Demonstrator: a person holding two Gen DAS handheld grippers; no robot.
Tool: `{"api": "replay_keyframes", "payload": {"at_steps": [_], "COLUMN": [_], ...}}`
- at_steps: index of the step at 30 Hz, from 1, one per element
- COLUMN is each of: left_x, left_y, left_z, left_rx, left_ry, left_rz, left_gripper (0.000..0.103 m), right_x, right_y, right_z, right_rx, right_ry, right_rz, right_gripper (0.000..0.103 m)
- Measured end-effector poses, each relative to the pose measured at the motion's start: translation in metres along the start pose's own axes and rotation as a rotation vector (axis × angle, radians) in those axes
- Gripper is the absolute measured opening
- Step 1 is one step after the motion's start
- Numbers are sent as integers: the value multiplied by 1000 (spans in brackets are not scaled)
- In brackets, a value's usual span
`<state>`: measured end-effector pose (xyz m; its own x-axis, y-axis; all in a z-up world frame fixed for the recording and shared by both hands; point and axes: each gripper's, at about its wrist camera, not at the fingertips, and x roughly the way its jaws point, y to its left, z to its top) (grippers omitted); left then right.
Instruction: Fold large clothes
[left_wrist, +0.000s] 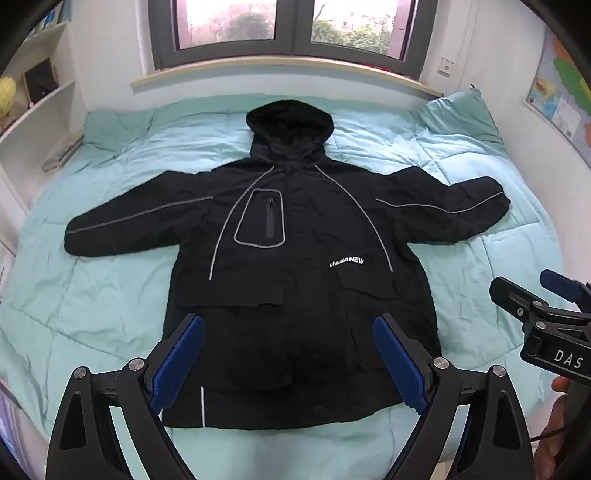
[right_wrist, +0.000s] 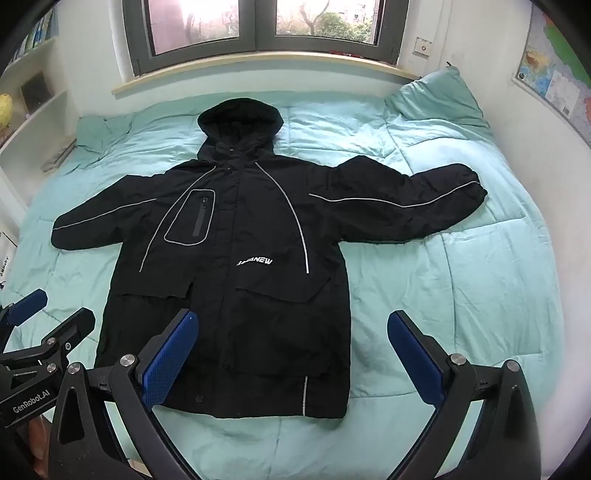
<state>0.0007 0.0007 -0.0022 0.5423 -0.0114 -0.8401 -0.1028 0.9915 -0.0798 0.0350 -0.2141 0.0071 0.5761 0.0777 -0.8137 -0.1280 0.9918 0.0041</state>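
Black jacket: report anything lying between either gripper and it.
Nothing visible. The black jacket lies spread flat on the bed, sleeves out; the left gripper and right gripper hover open above its hem.

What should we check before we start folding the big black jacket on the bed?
1. Jacket lies flat, front up: ok.
2. Both sleeves spread out sideways: ok.
3. Hood laid straight above the collar: ok.
4. Left gripper open, holding nothing: ok.
5. Right gripper open, holding nothing: ok.
6. Front fully fastened: cannot tell.
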Motion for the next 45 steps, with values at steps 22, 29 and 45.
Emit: {"api": "replay_keyframes", "payload": {"at_steps": [22, 29, 45], "left_x": [31, 41, 185], "left_y": [31, 33, -143], "left_z": [21, 42, 151], "left_rx": [-138, -147, 193], "left_ry": [106, 76, 62], "left_rz": [103, 98, -96], "left_gripper": [93, 93, 93], "right_x": [30, 39, 119], "right_y": [-3, -13, -226], "right_z": [18, 38, 105], "right_rx": [19, 34, 284], "right_ry": [28, -12, -197], "right_rz": [12, 5, -156], "right_gripper": [103, 103, 103]}}
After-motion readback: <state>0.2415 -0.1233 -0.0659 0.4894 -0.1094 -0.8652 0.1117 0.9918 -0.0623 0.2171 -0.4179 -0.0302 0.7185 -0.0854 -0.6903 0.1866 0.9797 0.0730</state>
